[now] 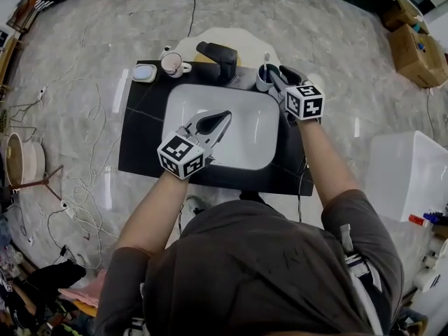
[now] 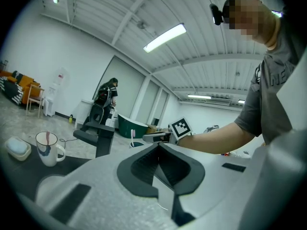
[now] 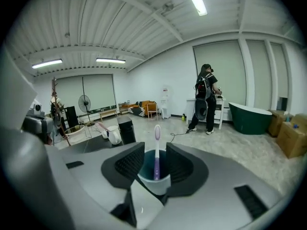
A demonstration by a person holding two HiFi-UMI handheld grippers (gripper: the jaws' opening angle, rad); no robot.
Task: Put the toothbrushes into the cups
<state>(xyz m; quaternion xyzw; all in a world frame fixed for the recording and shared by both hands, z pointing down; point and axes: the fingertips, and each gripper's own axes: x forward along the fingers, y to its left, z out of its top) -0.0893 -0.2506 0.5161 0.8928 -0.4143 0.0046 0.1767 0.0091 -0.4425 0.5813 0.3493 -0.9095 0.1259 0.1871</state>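
Note:
A purple-and-white toothbrush (image 3: pixel 156 152) stands upright in the blue cup (image 3: pixel 154 177) at the counter's back right. My right gripper (image 3: pixel 156 147) is open, with its jaws on either side of the cup and brush and the pads apart from the brush. In the head view that right gripper (image 1: pixel 274 77) sits at the blue cup (image 1: pixel 263 75). A white mug (image 1: pixel 171 64) at the back left holds a pink toothbrush (image 2: pixel 47 140). My left gripper (image 1: pixel 225 115) hovers over the basin, shut and with nothing in it.
A white basin (image 1: pixel 245 152) is set in the black counter (image 1: pixel 140 138). A black faucet (image 1: pixel 218 58) stands behind it, between the two cups. A soap dish (image 1: pixel 144 73) lies left of the mug. Cables trail over the floor, and a person (image 3: pixel 206 99) stands far back.

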